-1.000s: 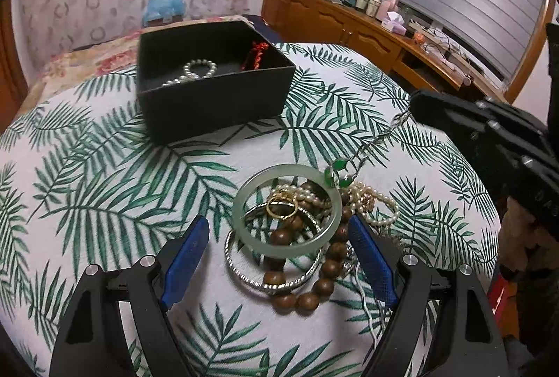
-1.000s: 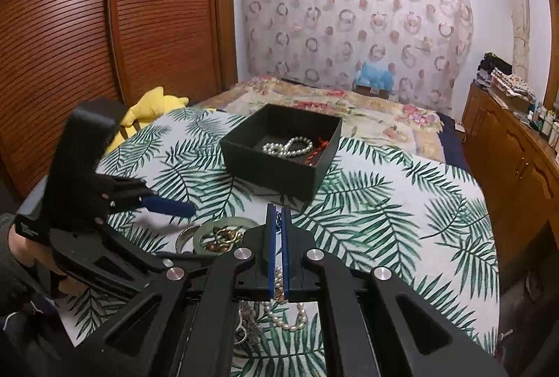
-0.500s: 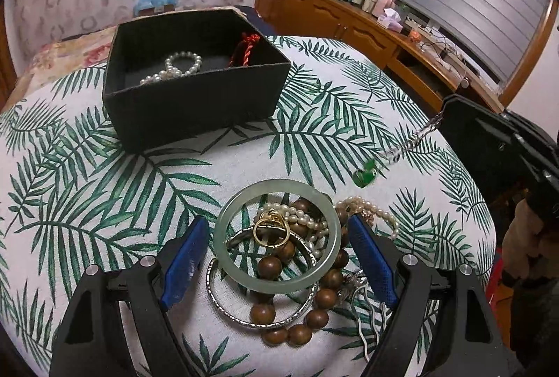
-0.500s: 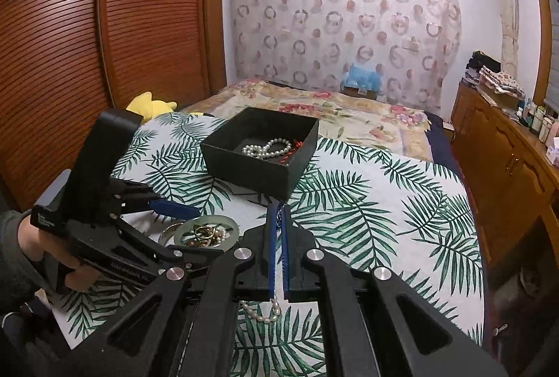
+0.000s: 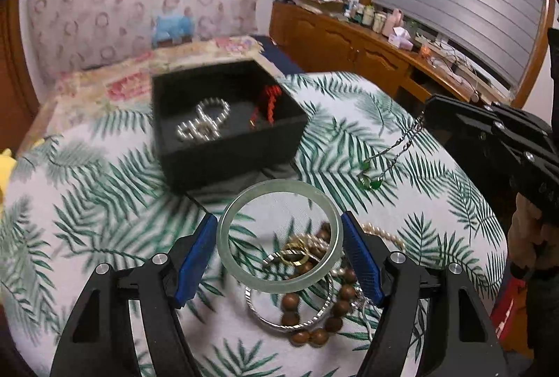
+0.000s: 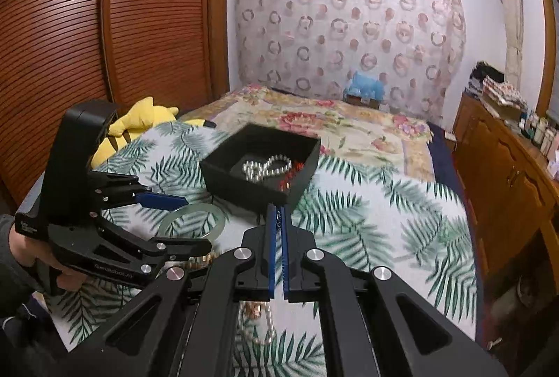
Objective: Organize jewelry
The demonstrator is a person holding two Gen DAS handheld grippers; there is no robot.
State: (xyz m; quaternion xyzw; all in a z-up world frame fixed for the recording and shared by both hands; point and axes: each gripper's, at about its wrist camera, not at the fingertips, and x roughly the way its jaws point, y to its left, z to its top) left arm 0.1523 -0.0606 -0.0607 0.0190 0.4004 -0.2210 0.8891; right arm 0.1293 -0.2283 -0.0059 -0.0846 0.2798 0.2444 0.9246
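Left gripper [image 5: 279, 251] closing across the jade bangle [image 5: 279, 237], raised above the jewelry pile [image 5: 311, 289], probably for carrying to the black box [image 5: 227, 132]. Right gripper [image 6: 278, 230] fully closed on the chain necklace [image 5: 394, 153], its green pendant [image 5: 370, 183] hanging free.

a bed [image 5: 104, 188] under a palm-leaf cloth carries a black box [image 5: 223, 146], and nearby a heap of bracelets [image 5: 314, 307] and pearls [image 5: 380, 233].
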